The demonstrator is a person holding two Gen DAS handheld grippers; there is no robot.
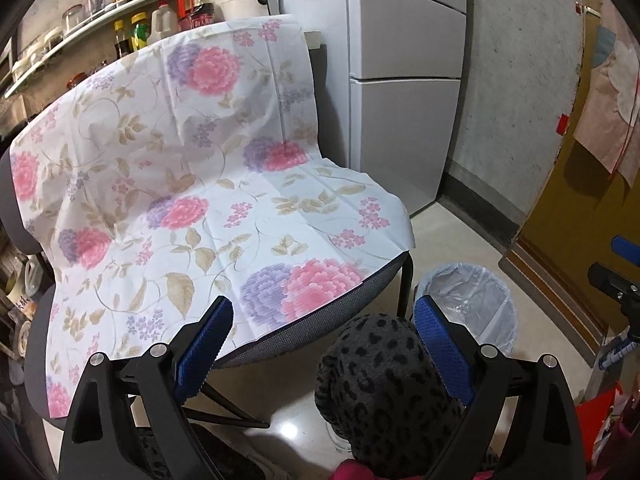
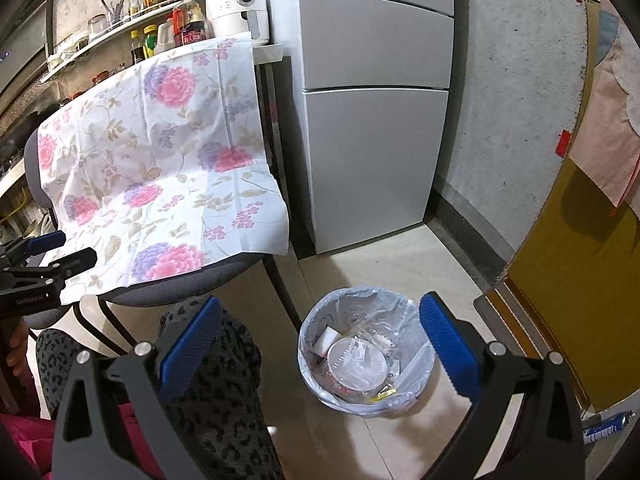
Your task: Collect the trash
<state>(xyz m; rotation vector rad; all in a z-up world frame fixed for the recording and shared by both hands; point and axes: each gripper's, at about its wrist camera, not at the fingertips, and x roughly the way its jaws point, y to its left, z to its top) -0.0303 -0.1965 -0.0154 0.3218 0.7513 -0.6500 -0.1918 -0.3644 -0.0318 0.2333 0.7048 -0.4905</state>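
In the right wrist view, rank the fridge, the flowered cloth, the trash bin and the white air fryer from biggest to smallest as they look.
1. Fridge, though the flowered cloth looks nearly as big, so it's a close call.
2. Flowered cloth.
3. Trash bin, which sits nearest the camera.
4. White air fryer.

Indoor light falls evenly over a kitchen corner, seen through two fisheye lenses with dark, rounded corners.

Straight lines bow hard toward the frame edges: the fridge (image 2: 372, 120) doors curve ahead of the right gripper (image 2: 320, 344), and the shelf (image 1: 100, 28) arcs above the left gripper (image 1: 324, 344). A small glare spot shines on the floor tiles (image 1: 288, 428) just beneath the left gripper's spread jaws. The floral cloth (image 1: 192, 184) ahead reads bright and sharp, with soft fold shadows. The bin liner (image 2: 360, 304) between the right gripper's wide jaws glints faintly. The brown door (image 2: 580, 280) to the right carries a dark cast shadow. The far edges turn dim and smeared.
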